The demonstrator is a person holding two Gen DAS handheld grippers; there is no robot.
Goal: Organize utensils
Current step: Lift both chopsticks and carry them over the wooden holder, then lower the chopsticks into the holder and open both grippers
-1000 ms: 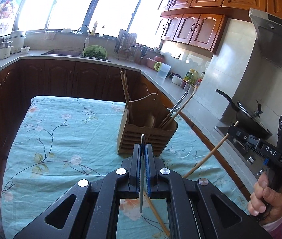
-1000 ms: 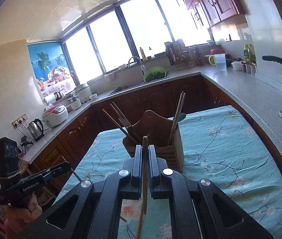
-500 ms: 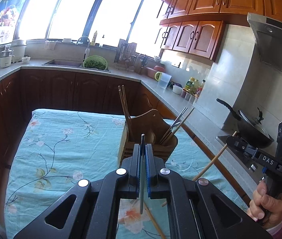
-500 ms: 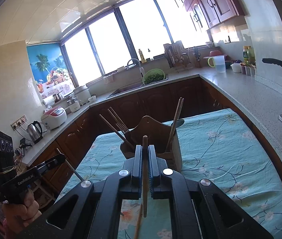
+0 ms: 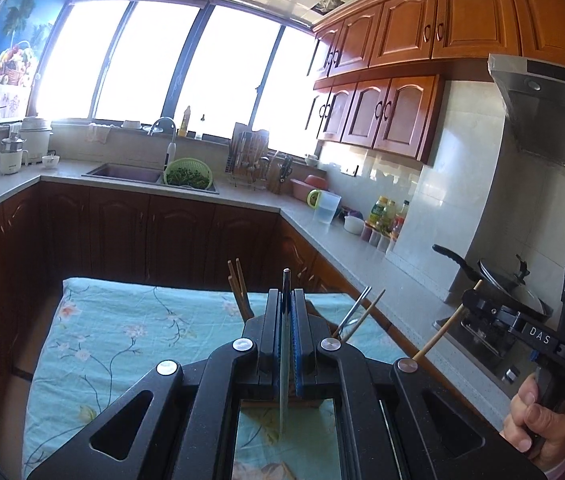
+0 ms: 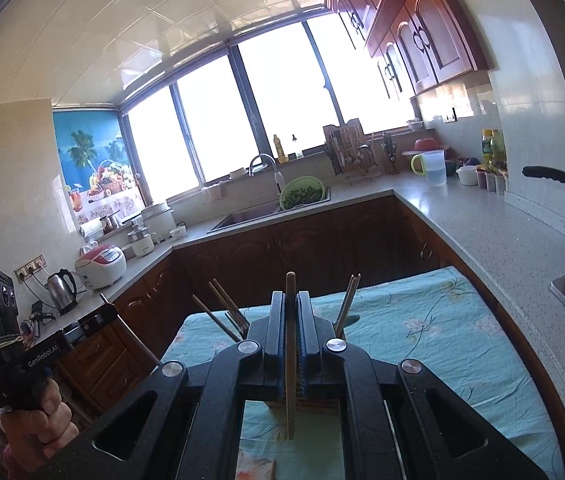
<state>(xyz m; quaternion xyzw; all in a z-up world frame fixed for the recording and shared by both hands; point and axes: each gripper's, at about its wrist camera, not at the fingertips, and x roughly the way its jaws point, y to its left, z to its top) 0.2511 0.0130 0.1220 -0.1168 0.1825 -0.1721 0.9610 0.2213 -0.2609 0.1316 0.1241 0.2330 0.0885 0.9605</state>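
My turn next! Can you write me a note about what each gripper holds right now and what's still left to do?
Left gripper: shut on a thin metal chopstick.
Right gripper: shut on a wooden chopstick.
Both hang above the wooden utensil holder on the floral tablecloth.
Done: several chopsticks already stand in the holder.
Left: lower both held sticks into it. Another wooden piece lies on the cloth nearby.

Around me, bright windows (image 5: 150,60) glared above the sink (image 5: 130,171), wooden cabinets (image 5: 406,28) lined the tiled wall (image 5: 454,184), and a floral cloth covered the table (image 5: 122,332).
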